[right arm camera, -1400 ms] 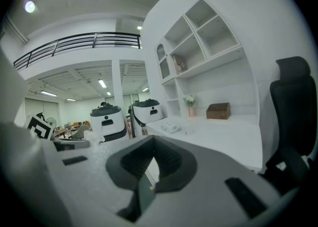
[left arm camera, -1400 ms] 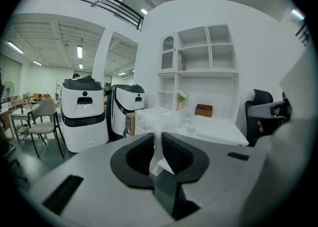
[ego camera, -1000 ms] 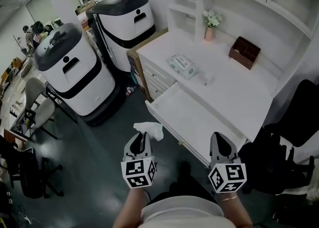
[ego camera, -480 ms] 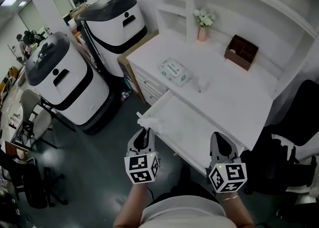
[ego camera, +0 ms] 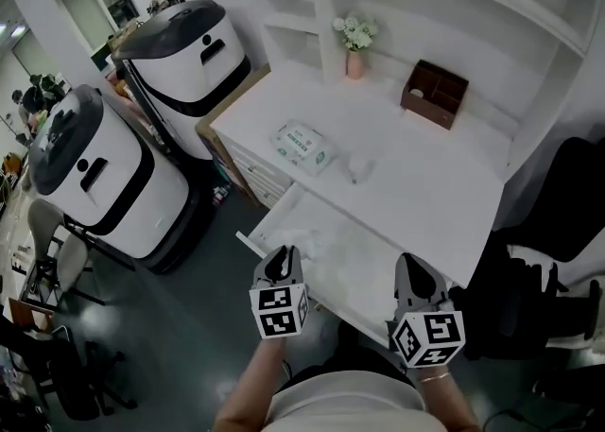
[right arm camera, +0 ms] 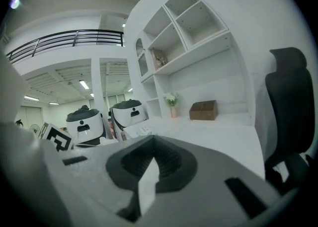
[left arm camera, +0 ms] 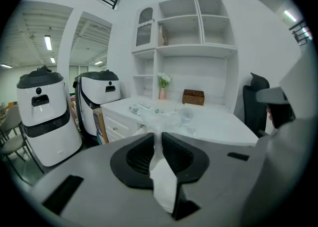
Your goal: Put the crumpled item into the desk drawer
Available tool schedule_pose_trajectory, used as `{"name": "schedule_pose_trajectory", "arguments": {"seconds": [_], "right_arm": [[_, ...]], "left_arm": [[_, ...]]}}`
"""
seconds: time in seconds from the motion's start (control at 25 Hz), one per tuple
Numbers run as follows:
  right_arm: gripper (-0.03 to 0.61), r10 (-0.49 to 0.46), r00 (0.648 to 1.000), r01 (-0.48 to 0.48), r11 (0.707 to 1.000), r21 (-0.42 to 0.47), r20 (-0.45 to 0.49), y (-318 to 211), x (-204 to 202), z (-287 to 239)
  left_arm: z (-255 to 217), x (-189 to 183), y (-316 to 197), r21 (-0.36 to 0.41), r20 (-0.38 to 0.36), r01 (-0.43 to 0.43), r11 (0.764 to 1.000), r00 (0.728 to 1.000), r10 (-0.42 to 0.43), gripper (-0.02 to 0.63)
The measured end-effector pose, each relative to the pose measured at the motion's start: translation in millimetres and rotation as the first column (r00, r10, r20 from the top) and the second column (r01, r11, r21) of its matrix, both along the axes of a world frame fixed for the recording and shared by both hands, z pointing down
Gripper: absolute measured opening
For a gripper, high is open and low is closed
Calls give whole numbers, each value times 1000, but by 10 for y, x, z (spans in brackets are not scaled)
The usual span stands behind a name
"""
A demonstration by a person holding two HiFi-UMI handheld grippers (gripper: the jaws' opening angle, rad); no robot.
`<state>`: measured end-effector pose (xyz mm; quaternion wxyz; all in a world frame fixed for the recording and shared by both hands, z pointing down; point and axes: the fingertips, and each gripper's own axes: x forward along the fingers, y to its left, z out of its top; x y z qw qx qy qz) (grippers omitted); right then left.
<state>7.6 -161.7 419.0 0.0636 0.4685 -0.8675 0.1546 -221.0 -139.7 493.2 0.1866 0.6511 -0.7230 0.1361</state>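
My left gripper [ego camera: 282, 254] is shut on a white crumpled item [left arm camera: 162, 117], which sticks out ahead of the jaws [left arm camera: 159, 139]. In the head view the item [ego camera: 302, 242] hangs over the near left part of the open desk drawer [ego camera: 364, 274], white against white and hard to make out. The drawer is pulled out from under the white desk top [ego camera: 425, 189]. My right gripper [ego camera: 416, 274] sits above the drawer's front edge further right. In the right gripper view its jaws [right arm camera: 153, 157] are shut with nothing between them.
On the desk lie a wipes packet [ego camera: 302, 145], a clear crumpled wrapper [ego camera: 359, 168], a brown wooden box [ego camera: 434, 93] and a small flower vase [ego camera: 354, 43]. Two large white and black machines [ego camera: 90, 175] [ego camera: 184, 52] stand to the left. A black chair [ego camera: 558, 222] is to the right.
The left gripper has carried the crumpled item right and forward, from above the dark floor to above the open drawer. The view has shifted toward the desk. The right gripper has kept its place.
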Motion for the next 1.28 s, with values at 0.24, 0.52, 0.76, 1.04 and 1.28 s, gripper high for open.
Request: {"name": "schedule_pose_trajectory", "arguments": {"seconds": [0.24, 0.52, 0.76, 1.04, 1.28], "right_arm": [[2, 64, 998, -64, 998, -9, -10, -126, 203, 48], [2, 142, 990, -143, 989, -33, -22, -156, 463, 121], [2, 197, 980, -198, 979, -43, -27, -173, 635, 171], [2, 233, 972, -235, 970, -63, -38, -178, 748, 236], [2, 245, 969, -248, 966, -73, -45, -169, 757, 272]], "left_arm": [[472, 191, -284, -131, 30, -83, 988, 996, 88, 46], [972, 494, -487, -284, 60, -191, 940, 974, 216, 46], [1241, 751, -591, -383, 77, -264, 885, 946, 315, 46], [1544, 1043, -720, -494, 30, -356, 793, 905, 425, 45], [1816, 1111, -792, -573, 44, -369, 732, 878, 477, 46]]}}
